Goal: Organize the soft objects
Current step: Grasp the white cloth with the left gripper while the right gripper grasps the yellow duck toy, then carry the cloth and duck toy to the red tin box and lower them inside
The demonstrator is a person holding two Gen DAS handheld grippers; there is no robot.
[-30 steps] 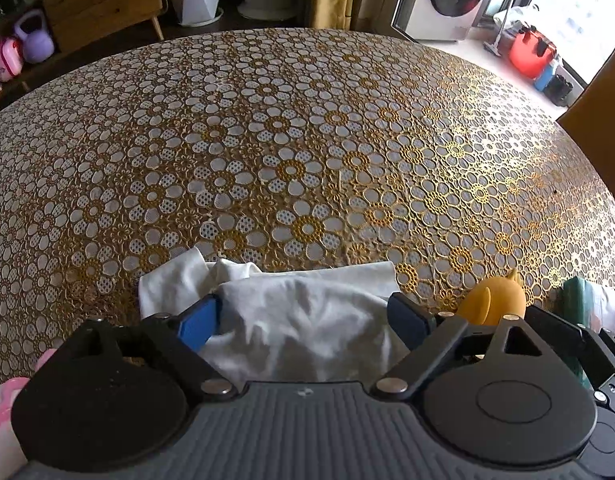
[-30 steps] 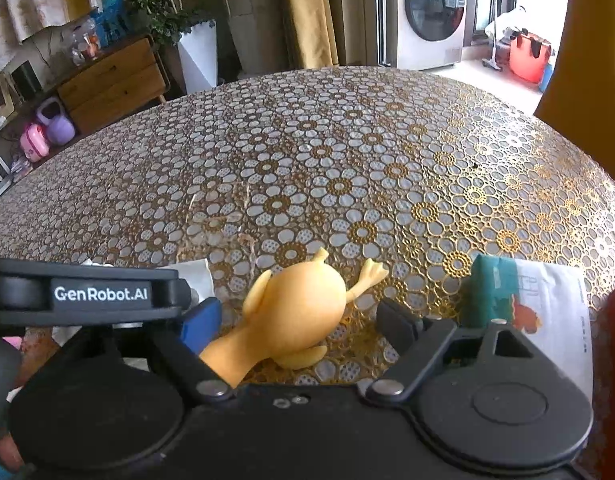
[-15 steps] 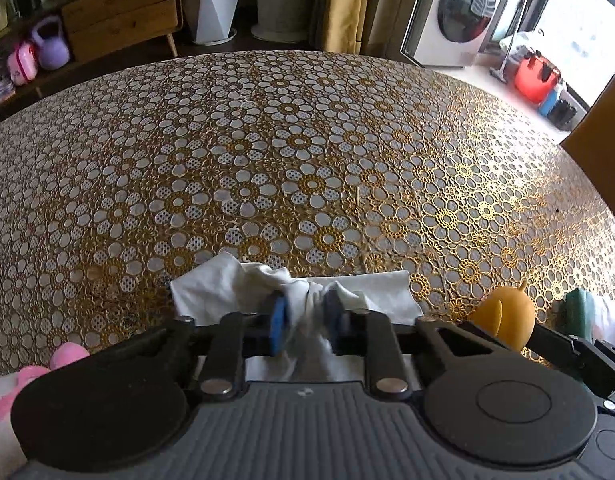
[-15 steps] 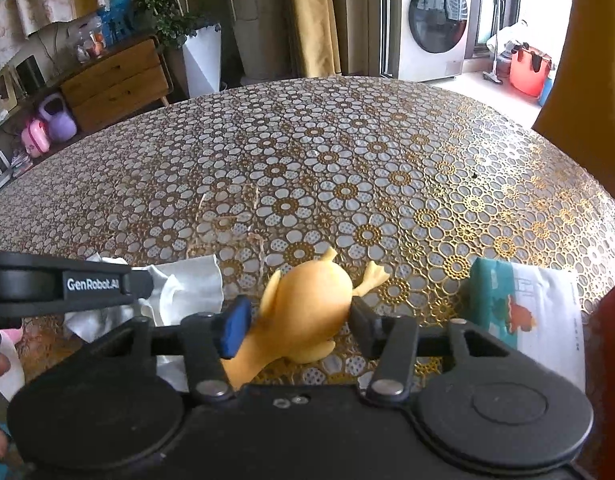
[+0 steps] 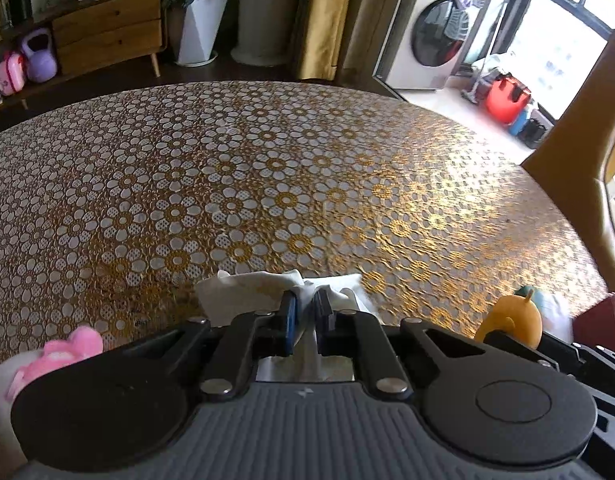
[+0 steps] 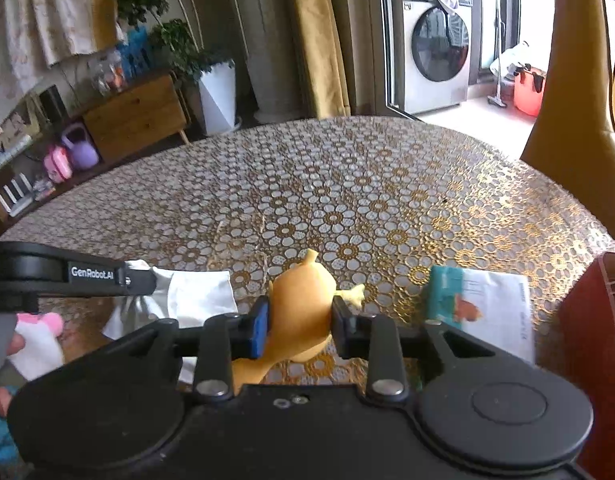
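Both tongs, open a second ago, have clenched — left gripper point(image 5: 304, 312) on the crumpled white cloth point(image 5: 243, 292), right gripper point(image 6: 299, 322) closing on the yellow rubber duck-shaped toy point(image 6: 303, 300) — each lifting off the floral lace tablecloth point(image 5: 267, 184), so sorting can begin.

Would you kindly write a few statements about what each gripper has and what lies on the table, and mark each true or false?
1. The left gripper pinches the white cloth. True.
2. The right gripper has a green ball between its pads. False: it has the yellow rubber toy, and its jaws are closing on it.
3. A tissue pack lies on the table to the right of the yellow toy. True.
4. The table's cover is plain blue. False: it bears a gold and white flower pattern.
5. A pink and white plush sits near the left gripper. True.
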